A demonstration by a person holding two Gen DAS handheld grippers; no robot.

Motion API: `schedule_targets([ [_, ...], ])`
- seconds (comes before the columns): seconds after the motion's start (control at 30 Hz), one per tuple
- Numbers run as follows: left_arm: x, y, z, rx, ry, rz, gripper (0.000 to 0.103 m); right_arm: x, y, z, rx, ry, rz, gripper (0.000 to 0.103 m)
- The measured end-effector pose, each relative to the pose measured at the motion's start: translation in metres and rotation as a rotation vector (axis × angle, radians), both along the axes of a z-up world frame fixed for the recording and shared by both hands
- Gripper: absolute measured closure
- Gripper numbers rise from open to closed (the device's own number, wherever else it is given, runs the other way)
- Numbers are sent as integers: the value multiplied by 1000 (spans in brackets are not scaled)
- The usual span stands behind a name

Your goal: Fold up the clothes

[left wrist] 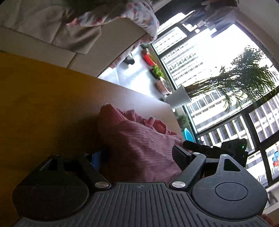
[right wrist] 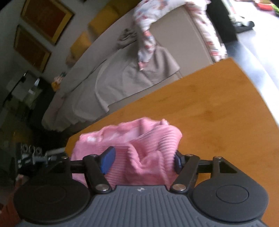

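Close in, the right gripper [right wrist: 142, 161] had its blue pads [right wrist: 108, 159] spread wide, with a bunched fold of the pink ribbed garment [right wrist: 139, 145] lying between them; the cloth touched both pads, but the jaws stood apart rather than pinched together. Only this right wrist view showed the garment's open neckline and pale inner lining just ahead of the fingers, lying on the wooden table [right wrist: 200, 104]. Beyond the table's far edge stood a beige sofa [right wrist: 183, 31] draped with a grey blanket [right wrist: 130, 76] and a floral printed cloth [right wrist: 146, 43], and up to the left hung two framed pictures [right wrist: 45, 15].

Meanwhile the left gripper [left wrist: 137, 157] was rolled hard onto its side, so the table [left wrist: 43, 104] ran up the left of its view. Its fingers were likewise apart, the same garment [left wrist: 139, 139] heaped between them and hiding most of the left pad; whether it pinched any cloth could not be told. Just past its right finger sat the other gripper's black body [left wrist: 233, 148]. Only this view showed the window [left wrist: 209, 52] and a potted palm [left wrist: 181, 97] beyond the table's corner.
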State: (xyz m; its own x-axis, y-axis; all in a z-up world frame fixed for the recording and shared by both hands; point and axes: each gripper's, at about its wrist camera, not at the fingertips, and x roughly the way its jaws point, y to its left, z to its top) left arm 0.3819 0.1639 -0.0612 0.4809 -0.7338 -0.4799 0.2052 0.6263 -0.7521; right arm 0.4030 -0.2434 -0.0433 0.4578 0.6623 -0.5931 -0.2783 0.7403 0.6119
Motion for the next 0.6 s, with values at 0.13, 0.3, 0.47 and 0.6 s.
schedule_targets([
  [0.13, 17, 0, -6, -39, -12, 55, 18, 7, 26, 10, -133, -72, 50, 44],
  [0.3, 20, 17, 1, -50, -3, 84, 17, 14, 12, 16, -177, -76, 7, 44],
  [0.47, 36, 13, 0, -2, 39, 44, 15, 31, 0, 8, -129, -53, -23, 41],
  [0.6, 54, -3, -2, 0, 7, 10, 13, 33, 12, 7, -102, -48, 37, 41],
])
